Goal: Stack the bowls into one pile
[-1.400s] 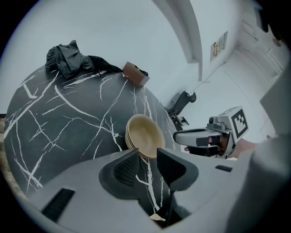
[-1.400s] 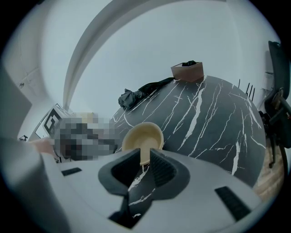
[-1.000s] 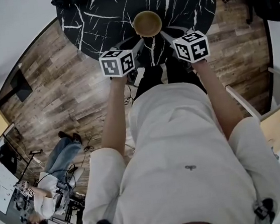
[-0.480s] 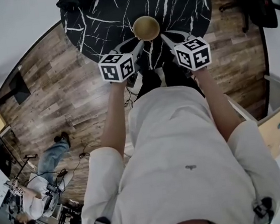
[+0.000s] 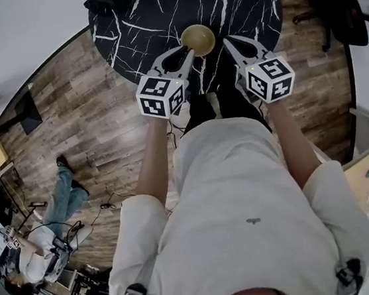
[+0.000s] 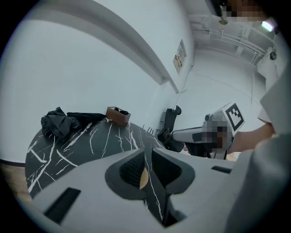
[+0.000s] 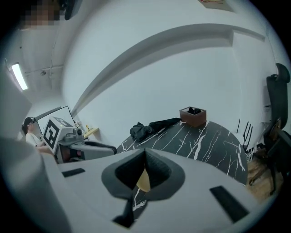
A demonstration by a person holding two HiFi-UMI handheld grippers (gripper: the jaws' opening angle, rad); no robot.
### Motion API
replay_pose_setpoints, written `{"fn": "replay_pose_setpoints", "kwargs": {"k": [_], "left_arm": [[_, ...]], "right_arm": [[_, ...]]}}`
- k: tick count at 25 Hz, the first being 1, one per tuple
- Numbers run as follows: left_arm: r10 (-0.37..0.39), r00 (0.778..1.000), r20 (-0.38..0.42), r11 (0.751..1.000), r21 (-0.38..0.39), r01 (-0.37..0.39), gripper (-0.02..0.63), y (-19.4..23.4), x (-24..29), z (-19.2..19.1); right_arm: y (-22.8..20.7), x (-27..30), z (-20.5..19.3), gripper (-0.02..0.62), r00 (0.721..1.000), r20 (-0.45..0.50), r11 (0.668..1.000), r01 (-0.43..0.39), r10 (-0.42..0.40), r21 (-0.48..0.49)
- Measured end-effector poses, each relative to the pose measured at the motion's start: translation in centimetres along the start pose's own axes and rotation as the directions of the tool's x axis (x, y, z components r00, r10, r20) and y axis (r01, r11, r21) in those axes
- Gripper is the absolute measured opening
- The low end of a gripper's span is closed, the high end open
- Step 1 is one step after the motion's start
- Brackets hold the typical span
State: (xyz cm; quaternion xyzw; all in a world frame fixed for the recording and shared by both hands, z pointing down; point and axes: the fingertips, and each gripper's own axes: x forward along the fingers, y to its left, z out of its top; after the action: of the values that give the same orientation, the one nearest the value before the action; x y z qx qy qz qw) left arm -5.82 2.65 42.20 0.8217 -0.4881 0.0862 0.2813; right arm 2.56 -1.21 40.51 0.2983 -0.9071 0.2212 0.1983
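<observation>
The bowl (image 5: 198,39) sits near the surface's (image 5: 148,14) near edge. The left gripper's (image 5: 184,54) jaws have just been closing to a narrow gap, with nothing between them. The right gripper's (image 5: 229,42) jaws are pressed together, empty.

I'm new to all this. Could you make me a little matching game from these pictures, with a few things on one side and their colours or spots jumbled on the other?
Things:
1. bowl
2. table
3. small box
4. crumpled cloth

Descriptions:
A. black with white veins
B. brown, open-topped, at the far edge
C. yellowish tan, round, close to the near edge
D. plain black, bunched up near the box

Pairs: 1-C, 2-A, 3-B, 4-D.
</observation>
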Motion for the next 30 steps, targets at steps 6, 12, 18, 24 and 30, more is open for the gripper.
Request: {"fn": "replay_pose_setpoints", "kwargs": {"k": [6, 12, 18, 24, 30], "left_arm": [[-0.004, 0.996, 0.094, 1.000, 0.029, 0.001, 0.034, -0.9, -1.4, 3.2], [-0.007, 0.986, 0.164, 0.998, 0.065, -0.004, 0.015, -1.3, -3.0, 5.6], [-0.003, 0.974, 0.227, 0.996, 0.088, -0.017, 0.008, -1.5, -4.0, 7.2], [-0.013, 0.974, 0.228, 0.995, 0.097, -0.010, 0.008, -1.7, -4.1, 7.4], [-0.013, 0.975, 0.223, 0.996, 0.089, -0.007, 0.008, -1.5, -4.1, 7.0]], "right_arm": [[0.9, -1.6, 2.9, 0.005, 0.998, 0.061, 0.998, 0.002, 0.002, -0.058], [2.4, -3.0, 5.3, 0.003, 0.992, 0.123, 0.994, -0.018, 0.031, -0.106], [2.8, -3.5, 6.0, 0.003, 0.989, 0.143, 0.991, -0.008, 0.027, -0.132], [2.5, -3.7, 5.6, 0.003, 0.987, 0.159, 0.994, 0.019, -0.001, -0.110], [2.4, -4.0, 5.9, 0.003, 0.984, 0.178, 0.992, 0.041, -0.020, -0.116]]}}
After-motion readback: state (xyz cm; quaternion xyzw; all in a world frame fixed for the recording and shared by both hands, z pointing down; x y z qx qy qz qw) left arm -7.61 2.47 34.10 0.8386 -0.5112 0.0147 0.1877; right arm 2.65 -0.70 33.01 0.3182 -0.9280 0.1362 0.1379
